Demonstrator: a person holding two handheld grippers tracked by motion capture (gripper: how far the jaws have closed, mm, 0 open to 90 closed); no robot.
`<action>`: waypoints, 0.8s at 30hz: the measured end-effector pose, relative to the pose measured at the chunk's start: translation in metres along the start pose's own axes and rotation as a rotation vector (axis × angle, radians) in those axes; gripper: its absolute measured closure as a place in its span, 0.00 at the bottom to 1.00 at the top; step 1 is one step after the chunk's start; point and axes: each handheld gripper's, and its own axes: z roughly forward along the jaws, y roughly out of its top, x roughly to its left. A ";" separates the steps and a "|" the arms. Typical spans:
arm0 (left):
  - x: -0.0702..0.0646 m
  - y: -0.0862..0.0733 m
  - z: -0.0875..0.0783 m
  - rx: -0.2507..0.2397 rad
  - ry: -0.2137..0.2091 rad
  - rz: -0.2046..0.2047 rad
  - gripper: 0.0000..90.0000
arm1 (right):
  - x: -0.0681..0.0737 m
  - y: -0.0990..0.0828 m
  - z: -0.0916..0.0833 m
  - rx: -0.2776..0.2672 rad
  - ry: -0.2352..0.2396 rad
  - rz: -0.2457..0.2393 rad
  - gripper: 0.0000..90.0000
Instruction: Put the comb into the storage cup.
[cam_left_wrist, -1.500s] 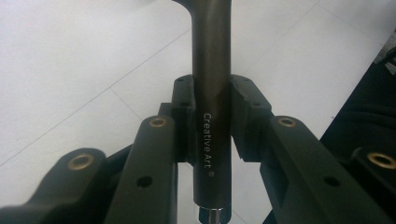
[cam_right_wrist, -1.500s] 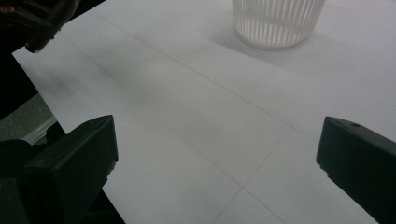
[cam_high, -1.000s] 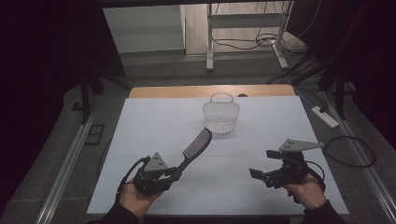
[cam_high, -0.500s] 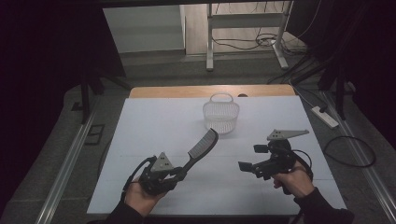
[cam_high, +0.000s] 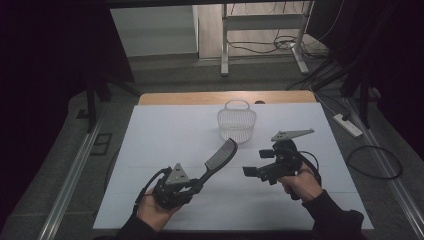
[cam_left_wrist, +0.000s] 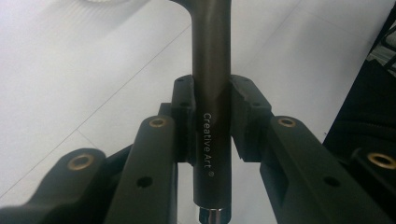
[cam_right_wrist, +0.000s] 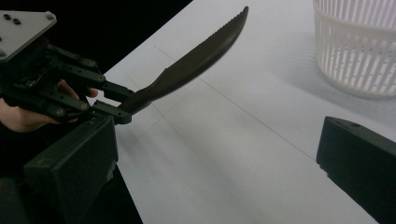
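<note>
A black comb (cam_high: 220, 156) with a long handle points up and toward the far right, above the white table sheet (cam_high: 160, 135). My left gripper (cam_high: 199, 181) is shut on its handle (cam_left_wrist: 211, 88), one pad pressing each side, near the handle's end. In the right gripper view the comb (cam_right_wrist: 196, 60) slants up from the left gripper (cam_right_wrist: 116, 106). My right gripper (cam_high: 256, 162) hovers just right of the comb, turned toward it. Its jaws (cam_right_wrist: 215, 168) stand wide open with nothing between them. A white slatted basket (cam_high: 236, 122) stands behind both grippers.
The basket (cam_right_wrist: 357, 51) sits upright near the table's far middle, close to the wooden back edge (cam_high: 220, 97). On the floor at the right lie a power strip (cam_high: 348, 125) and cables (cam_high: 372, 162). A metal frame (cam_high: 225, 45) stands behind the table.
My right gripper has moved left and slightly up, closer to the comb. The left gripper keeps its hold on the comb and has barely shifted.
</note>
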 end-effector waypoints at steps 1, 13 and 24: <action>0.000 0.000 0.000 0.000 0.000 0.002 0.81 | 0.001 0.002 0.002 0.005 -0.001 0.002 0.00; -0.002 0.003 0.003 -0.003 -0.001 0.013 0.81 | 0.005 0.018 0.024 0.067 0.031 0.031 0.00; -0.002 0.004 0.005 -0.009 -0.009 0.011 0.81 | 0.002 0.031 0.041 0.090 0.070 0.091 0.00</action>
